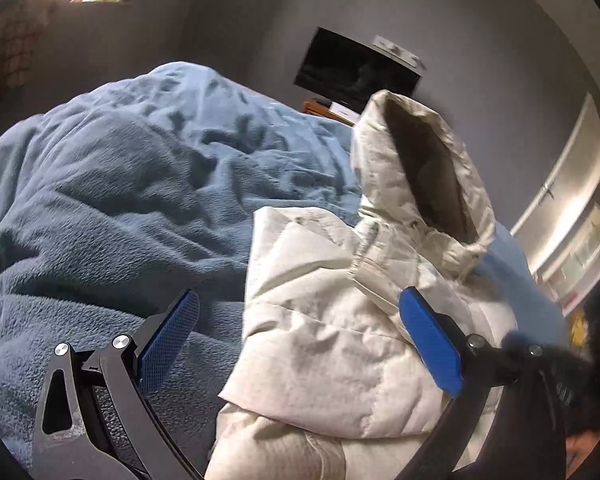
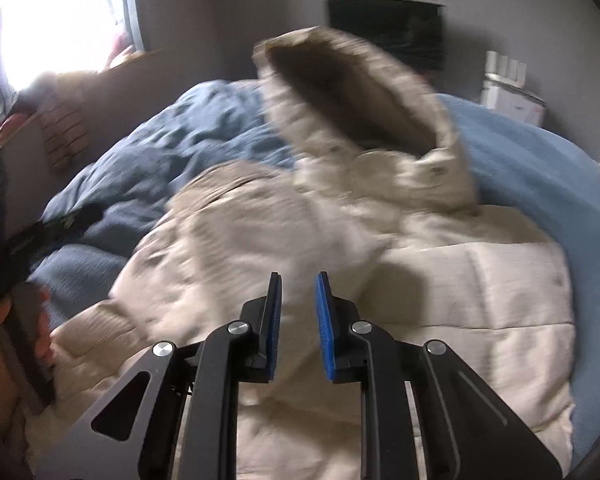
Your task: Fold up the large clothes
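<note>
A cream puffer jacket [image 1: 320, 320] lies on a blue fleece blanket [image 1: 120, 200] that covers a bed. Its hood [image 1: 420, 168] stands upright with the dark lining showing. My left gripper [image 1: 300, 320] is open wide over the jacket's shoulder area, one blue pad [image 1: 168, 340] above the blanket and the other against the cloth near the hood's base. In the right wrist view the jacket [image 2: 440, 300] spreads out below my right gripper [image 2: 298, 280]. Its pads are nearly together with only a narrow gap and nothing between them. The hood [image 2: 360, 120] rises beyond it, blurred.
A dark screen [image 2: 384, 28] hangs on the grey wall past the bed. A bright window [image 2: 52, 20] is at the left, white boxes [image 2: 508, 92] at the right. A person's hand [image 2: 40, 344] holds the other gripper's handle at the jacket's left edge.
</note>
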The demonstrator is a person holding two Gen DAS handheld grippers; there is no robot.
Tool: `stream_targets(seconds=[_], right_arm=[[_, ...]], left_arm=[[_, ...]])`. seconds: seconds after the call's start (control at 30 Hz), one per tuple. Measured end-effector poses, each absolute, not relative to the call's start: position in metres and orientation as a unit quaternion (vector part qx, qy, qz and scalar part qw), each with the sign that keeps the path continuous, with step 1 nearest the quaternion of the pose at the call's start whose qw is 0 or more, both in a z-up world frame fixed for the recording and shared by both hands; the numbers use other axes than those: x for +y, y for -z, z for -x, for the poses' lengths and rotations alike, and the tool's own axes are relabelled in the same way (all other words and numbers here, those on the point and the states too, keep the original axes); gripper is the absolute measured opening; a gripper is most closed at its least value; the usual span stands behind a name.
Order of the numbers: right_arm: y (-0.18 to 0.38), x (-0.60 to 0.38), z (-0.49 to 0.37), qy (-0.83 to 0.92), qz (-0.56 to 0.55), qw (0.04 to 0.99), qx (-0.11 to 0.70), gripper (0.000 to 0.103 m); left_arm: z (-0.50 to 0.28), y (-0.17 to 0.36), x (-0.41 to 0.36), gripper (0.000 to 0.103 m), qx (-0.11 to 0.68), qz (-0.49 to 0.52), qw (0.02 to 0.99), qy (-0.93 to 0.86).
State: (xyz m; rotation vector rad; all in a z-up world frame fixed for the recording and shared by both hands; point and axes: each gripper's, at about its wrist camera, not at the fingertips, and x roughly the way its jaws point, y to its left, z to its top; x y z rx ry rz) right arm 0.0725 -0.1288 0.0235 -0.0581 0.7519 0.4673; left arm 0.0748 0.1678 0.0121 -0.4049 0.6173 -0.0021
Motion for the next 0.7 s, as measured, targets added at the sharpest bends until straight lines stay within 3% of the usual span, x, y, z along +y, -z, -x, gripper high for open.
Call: stream_targets(seconds=[0.07,0.17,0.43,0.47,0.5,0.53,0.6,0.7], right_arm=[[-0.020,-0.109,-0.068,-0.249,0.046,0.893,0.371,0.023],[-0.016,-0.078,-0.061,-0.273,0.080,0.885,0.368,0.055],[-0.001,-0.033,-0.073,-0.232,0.183,0.886,0.358,0.056],[0.004,-0.033,-0.080,-0.222,0.188,0.885,0.362,0.055],[0.006,-0.037,-0.083,-0.210,0.195,0.888,0.360,0.032],[0.006,-0.041,-0.085,-0.205,0.194,0.891,0.355,0.023],[0.000,-0.056,-0.087,-0.203,0.167,0.899,0.350,0.013],[-0.017,-0.081,-0.086,-0.194,0.133,0.912,0.335,0.010]], left_arm=[[-0.075,-0.012,0.172,0.096,0.300,0.208,0.931,-0.006],[-0.075,-0.010,0.176,0.096,0.302,0.218,0.928,-0.013],[-0.077,-0.008,0.176,0.096,0.309,0.215,0.927,-0.008],[-0.077,-0.008,0.175,0.096,0.309,0.213,0.927,-0.005],[-0.078,-0.008,0.173,0.096,0.311,0.209,0.927,0.000],[-0.079,-0.007,0.170,0.096,0.315,0.205,0.927,0.007],[-0.082,-0.006,0.165,0.096,0.323,0.194,0.926,0.018],[-0.088,-0.001,0.150,0.096,0.343,0.167,0.923,0.039]])
